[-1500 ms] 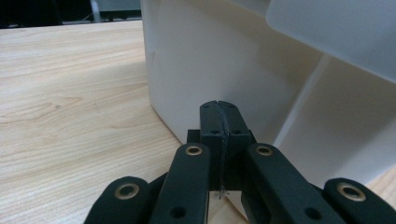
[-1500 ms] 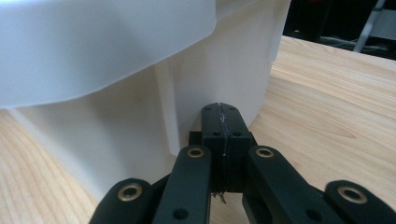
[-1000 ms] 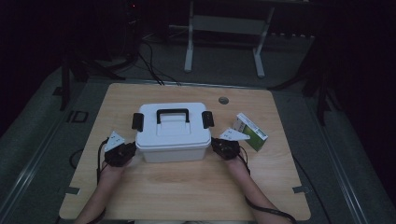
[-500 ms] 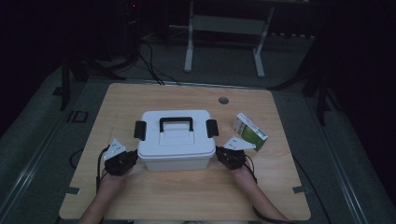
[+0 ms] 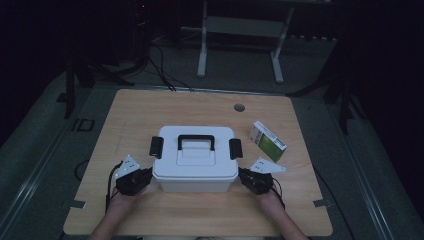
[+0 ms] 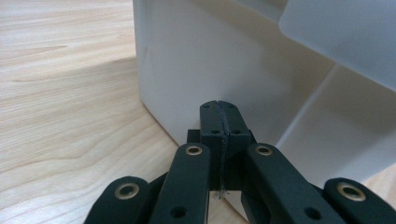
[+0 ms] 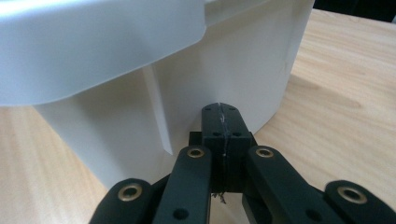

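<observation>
The white box (image 5: 195,159) with the black handle is sitting near the middle of the surface (image 5: 150,107), a bit toward the near edge. The left hand-held gripper (image 5: 146,176) and right hand-held gripper (image 5: 243,176) are both clenched with nothing inside, pressing its two sides. Looks like they're squeezing it to slide or lift it; next move needs even pressure. Green carton (image 5: 268,141) is lying near the right edge.

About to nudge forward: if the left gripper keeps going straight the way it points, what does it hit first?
The white box: the left gripper, fingers shut, points at its side wall near the bottom corner, probably very close.
</observation>
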`<move>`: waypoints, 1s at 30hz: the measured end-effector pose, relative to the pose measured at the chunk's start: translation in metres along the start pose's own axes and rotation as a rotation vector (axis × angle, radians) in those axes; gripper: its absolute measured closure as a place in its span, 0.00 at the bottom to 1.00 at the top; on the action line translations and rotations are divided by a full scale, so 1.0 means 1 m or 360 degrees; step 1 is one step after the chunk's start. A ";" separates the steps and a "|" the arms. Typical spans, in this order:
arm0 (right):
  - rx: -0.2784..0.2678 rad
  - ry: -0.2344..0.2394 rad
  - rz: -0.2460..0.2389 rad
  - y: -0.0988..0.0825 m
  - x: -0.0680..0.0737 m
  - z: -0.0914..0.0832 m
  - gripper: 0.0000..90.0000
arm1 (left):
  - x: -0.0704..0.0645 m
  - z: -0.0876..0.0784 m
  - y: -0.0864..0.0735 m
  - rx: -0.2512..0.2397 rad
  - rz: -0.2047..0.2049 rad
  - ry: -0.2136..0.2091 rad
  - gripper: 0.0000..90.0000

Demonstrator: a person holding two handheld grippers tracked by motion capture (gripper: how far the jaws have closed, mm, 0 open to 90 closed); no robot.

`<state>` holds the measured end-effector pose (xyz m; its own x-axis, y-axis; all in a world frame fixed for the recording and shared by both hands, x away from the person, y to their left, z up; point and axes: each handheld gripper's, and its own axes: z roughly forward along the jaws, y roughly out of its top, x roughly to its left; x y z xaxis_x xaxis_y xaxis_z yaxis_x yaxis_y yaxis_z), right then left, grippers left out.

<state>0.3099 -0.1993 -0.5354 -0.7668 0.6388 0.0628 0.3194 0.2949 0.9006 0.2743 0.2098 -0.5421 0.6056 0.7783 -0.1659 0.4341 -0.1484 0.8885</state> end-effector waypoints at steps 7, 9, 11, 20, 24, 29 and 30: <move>0.0001 -0.0037 0.0008 -0.010 0.002 -0.021 1.00 | -0.011 0.004 0.000 0.0013 -0.0003 -0.0071 1.00; 0.0004 -0.0039 0.0025 -0.012 0.002 -0.026 1.00 | -0.016 0.006 0.000 0.0020 0.0017 -0.0092 1.00; 0.0002 -0.0037 0.0035 -0.013 0.001 -0.028 1.00 | -0.020 0.008 0.001 0.0025 0.0035 -0.0113 1.00; -0.0001 -0.0044 0.0061 -0.022 0.003 -0.046 1.00 | -0.030 0.006 -0.001 0.0051 0.0042 -0.0182 1.00; -0.0008 -0.0024 0.0078 -0.025 0.003 -0.050 1.00 | -0.035 0.002 -0.004 0.0060 0.0059 -0.0203 1.00; -0.0014 0.0003 0.0085 -0.027 0.006 -0.054 1.00 | -0.038 -0.005 -0.008 0.0062 0.0071 -0.0215 1.00; -0.0012 0.0005 0.0075 -0.027 0.007 -0.054 1.00 | -0.038 -0.006 -0.008 0.0062 0.0075 -0.0220 1.00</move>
<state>0.2653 -0.2411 -0.5363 -0.7529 0.6494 0.1068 0.3512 0.2592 0.8997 0.2440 0.1852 -0.5406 0.7108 0.6788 -0.1842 0.4271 -0.2085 0.8798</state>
